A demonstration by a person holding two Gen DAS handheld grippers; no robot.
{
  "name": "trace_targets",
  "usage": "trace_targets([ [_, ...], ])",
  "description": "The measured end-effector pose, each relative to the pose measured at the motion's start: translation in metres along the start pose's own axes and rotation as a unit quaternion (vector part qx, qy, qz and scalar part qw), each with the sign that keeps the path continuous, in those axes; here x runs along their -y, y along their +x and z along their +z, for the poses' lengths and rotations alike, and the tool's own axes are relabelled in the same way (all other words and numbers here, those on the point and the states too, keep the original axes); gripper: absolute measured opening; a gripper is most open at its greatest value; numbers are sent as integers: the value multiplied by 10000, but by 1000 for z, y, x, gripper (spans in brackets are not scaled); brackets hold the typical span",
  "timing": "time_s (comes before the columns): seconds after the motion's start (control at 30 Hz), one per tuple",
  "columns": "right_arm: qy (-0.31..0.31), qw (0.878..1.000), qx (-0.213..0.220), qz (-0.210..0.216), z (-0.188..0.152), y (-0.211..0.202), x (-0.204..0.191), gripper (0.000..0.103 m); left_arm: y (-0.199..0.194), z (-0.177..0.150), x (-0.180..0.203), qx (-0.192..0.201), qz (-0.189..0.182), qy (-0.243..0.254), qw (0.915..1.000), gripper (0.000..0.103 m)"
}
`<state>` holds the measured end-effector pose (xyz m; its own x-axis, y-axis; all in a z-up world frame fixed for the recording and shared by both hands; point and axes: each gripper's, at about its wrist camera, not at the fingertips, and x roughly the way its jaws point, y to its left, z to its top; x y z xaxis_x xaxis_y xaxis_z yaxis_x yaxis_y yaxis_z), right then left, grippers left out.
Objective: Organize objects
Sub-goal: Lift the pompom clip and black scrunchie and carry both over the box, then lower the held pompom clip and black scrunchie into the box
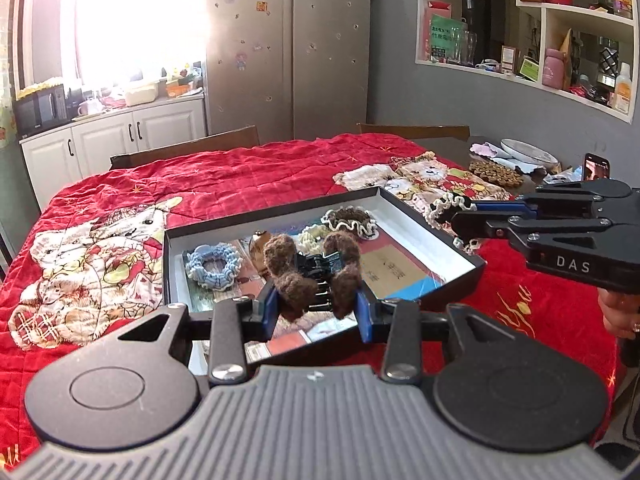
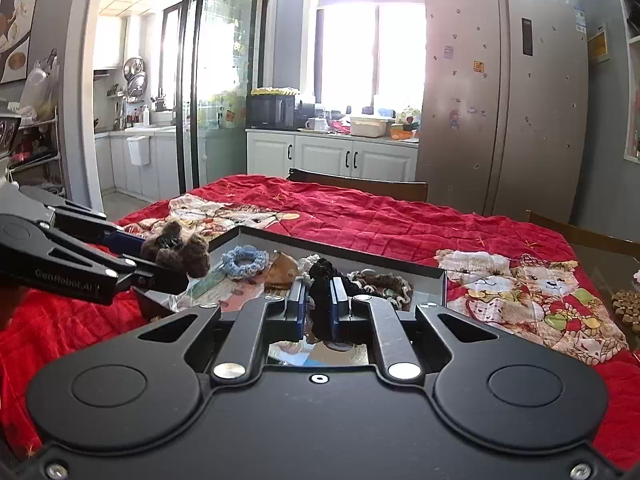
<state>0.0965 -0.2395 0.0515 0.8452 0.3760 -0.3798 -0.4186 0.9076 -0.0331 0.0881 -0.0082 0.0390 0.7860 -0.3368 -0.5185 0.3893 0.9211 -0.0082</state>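
I am holding two grippers over a shallow black tray [image 1: 432, 220] on a counter draped in a red quilt [image 1: 240, 176]. The left gripper [image 1: 316, 304] is gripping a brown fuzzy claw clip [image 1: 312, 268], its jaws set fairly wide against the clip's two furry sides, just above the tray's near edge. The right gripper [image 2: 319, 310] is pinching a black scrunchie with cream trim [image 2: 322, 280], jaws drawn narrow on the fabric; from the left wrist it is hanging over the tray's right rim.

Inside the tray I am counting three scrunchies lying loose: one pale blue scrunchie [image 1: 212, 266], one cream scrunchie [image 1: 314, 234] and one brown scrunchie with a cream frill [image 1: 352, 220]. One brown clip-like piece [image 1: 258, 246] is sitting beside the blue one, mostly hidden behind the held clip, so I cannot tell what it is. That makes four scrunchies in all, counting the one in the right jaws, and one claw clip.

The tray's printed lining is partly covered and hard to read. Beyond the tray, one round beaded mat [image 1: 496, 172] and one plate [image 1: 528, 150] are sitting at the counter's far right, with a phone [image 1: 598, 166] partly cut off behind the right gripper. Two chair backs are showing past the quilt.
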Motion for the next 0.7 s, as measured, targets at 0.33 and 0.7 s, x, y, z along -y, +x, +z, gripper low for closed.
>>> trace_targets([
  [0.33, 183, 9998, 35, -59, 10, 20, 9, 12, 15, 11, -6, -15, 21, -73, 10000, 43],
  [0.7, 376, 9990, -44, -226, 13, 45, 27, 12, 34, 16, -12, -99, 66, -139, 9998, 43],
])
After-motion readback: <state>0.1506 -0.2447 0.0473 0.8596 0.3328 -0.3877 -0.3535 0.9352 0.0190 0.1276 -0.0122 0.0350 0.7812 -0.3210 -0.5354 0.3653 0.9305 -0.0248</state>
